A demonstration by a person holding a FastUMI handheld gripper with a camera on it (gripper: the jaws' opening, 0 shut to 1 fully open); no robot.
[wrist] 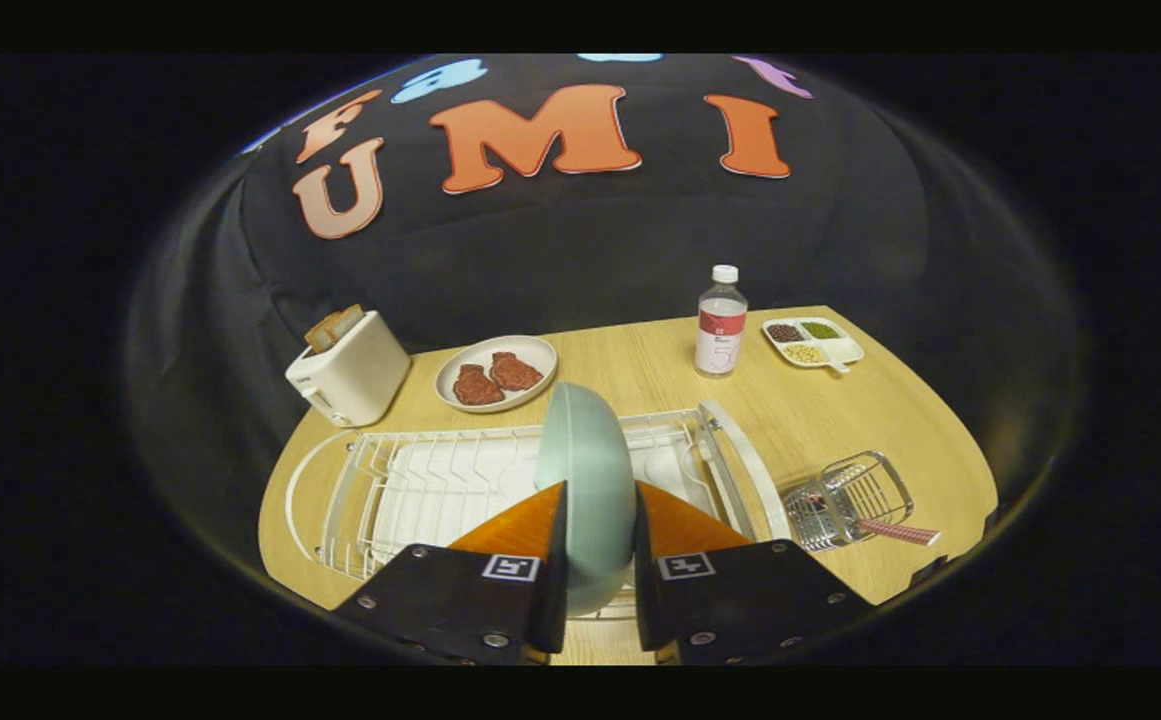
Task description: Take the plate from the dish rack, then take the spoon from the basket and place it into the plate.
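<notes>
Plate gripped on edge between the fingers, above the dish rack.

The gripper has its fingers closed narrowly, one on each face of the pale green plate, which stands upright between them over the white wire dish rack. The plate looks rigid, smooth-glazed and breakable; judged slippery, so it is best held near the rim with both faces squarely clamped. The spoon lies in the wire basket, right of the fingers and just beyond the rack; its slim handle looks light and is the likely hold point.
</notes>
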